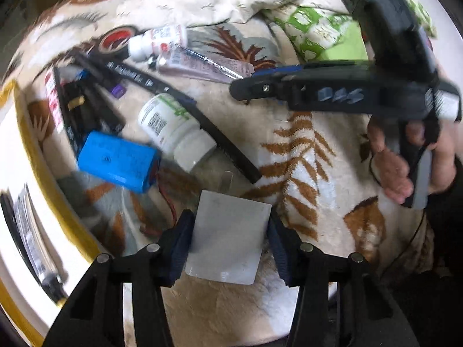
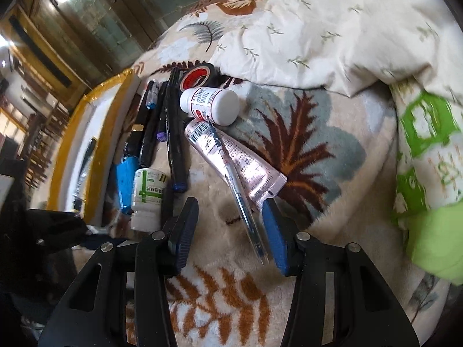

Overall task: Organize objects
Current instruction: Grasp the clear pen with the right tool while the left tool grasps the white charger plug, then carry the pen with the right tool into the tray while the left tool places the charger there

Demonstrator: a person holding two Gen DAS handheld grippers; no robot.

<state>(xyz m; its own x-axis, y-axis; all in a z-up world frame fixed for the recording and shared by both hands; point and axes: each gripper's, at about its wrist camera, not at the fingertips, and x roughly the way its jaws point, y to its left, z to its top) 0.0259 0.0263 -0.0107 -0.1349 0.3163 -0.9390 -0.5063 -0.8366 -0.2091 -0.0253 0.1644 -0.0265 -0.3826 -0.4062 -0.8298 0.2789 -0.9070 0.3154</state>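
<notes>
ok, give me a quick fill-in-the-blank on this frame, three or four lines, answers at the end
1. The left gripper has a pale translucent ____ between its fingers.
2. The pen lies across the pink ____.
3. The cap of the white bottle with the green label is ____ in colour.
4. The roll of tape has a ____ core.

Answers: card; tube; white; red
</notes>
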